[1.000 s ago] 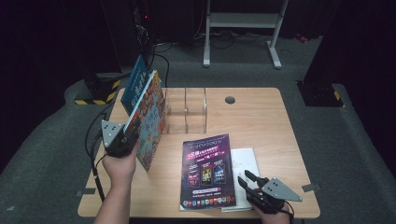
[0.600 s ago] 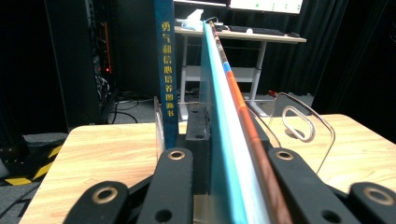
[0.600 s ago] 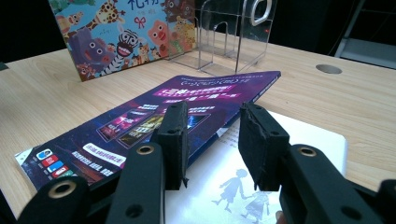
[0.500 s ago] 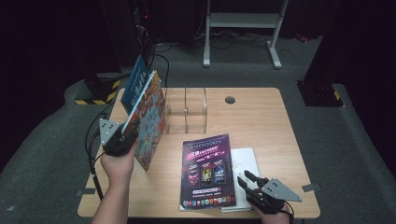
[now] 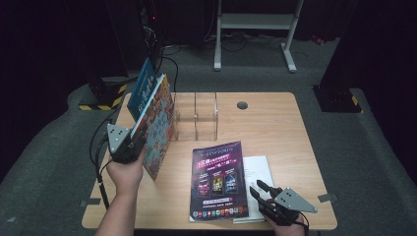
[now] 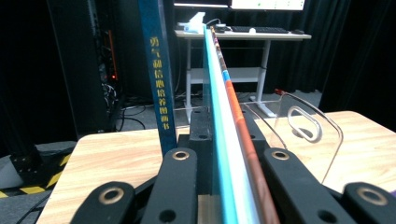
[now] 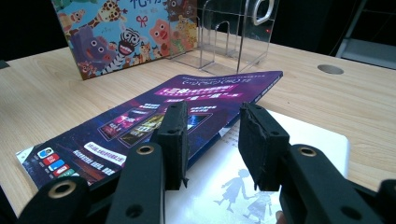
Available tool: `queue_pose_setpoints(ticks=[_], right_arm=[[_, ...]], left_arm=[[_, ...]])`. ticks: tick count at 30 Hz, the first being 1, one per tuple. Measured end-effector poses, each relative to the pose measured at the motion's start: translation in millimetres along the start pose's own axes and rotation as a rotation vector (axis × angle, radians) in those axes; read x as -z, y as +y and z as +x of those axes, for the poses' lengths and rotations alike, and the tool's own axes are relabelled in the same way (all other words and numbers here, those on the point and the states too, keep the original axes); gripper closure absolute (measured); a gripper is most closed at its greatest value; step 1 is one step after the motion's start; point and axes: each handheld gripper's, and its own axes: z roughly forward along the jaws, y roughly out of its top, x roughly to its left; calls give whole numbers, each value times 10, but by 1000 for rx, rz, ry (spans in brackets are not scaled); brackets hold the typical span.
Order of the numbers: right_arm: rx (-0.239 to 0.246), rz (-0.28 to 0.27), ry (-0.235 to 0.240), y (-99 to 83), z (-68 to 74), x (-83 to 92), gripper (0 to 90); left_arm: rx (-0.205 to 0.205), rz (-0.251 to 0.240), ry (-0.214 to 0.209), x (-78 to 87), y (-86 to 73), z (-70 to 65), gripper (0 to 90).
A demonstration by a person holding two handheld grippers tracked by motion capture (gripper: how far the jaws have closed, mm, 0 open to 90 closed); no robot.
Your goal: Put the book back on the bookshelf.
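Note:
My left gripper is shut on the near edge of a colourful picture book, which it holds upright on the table; its jaws have just been closing further on it. In the left gripper view the book's edge runs straight up between the jaws of the left gripper. A blue book leans just behind it. My right gripper is open at the table's front right. It hovers low over the right edge of a flat purple magazine and the white book beneath it, gripping nothing.
A clear acrylic book stand sits right of the picture book, its slots holding nothing. The wooden table has a round grommet hole at the back. A white desk frame stands on the floor beyond.

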Motion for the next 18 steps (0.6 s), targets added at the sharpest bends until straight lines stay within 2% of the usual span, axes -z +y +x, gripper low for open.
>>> queue_pose_setpoints(ticks=[5,8,18], right_arm=[[-1,-2,-2,1,-5,7,622],[-2,-4,-4,-1,-13,7,622],[3,-5,-4,3,-10,12,625]], left_arm=[[-3,-6,14,-43,66,5,814],[14,-13,23,-77,110,26,815],[17,-46,27,-143,193,4,815]])
